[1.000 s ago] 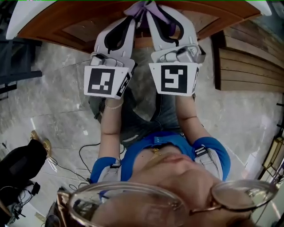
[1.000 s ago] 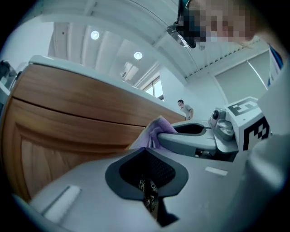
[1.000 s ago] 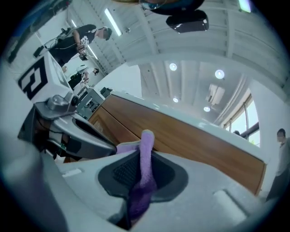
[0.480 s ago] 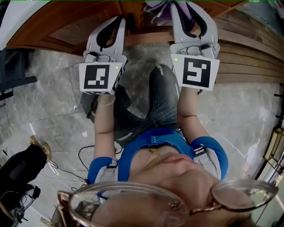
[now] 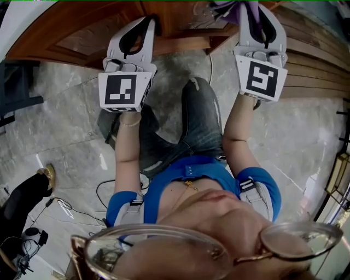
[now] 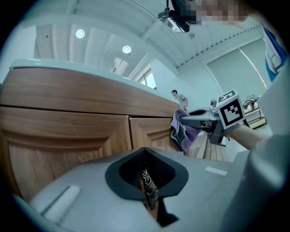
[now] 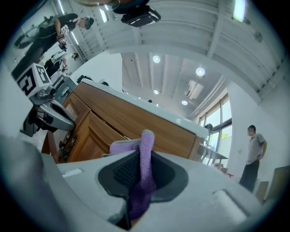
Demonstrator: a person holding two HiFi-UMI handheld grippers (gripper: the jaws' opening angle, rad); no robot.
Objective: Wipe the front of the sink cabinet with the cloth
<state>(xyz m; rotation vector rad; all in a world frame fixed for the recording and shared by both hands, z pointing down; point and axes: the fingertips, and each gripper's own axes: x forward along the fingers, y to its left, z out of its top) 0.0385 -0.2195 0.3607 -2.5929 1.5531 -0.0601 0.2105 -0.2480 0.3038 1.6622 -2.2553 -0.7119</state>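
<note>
Both jaws of the right gripper [image 5: 256,15] clamp a crumpled purple cloth [image 7: 146,156] at the brown wooden sink cabinet [image 5: 82,34] front — the left gripper [image 5: 140,26], alongside, is closed and empty.

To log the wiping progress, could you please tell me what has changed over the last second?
The right gripper swept right along the cabinet front, carrying the cloth in its jaws, away from the left gripper. The left gripper barely shifted, jaws shut.
</note>
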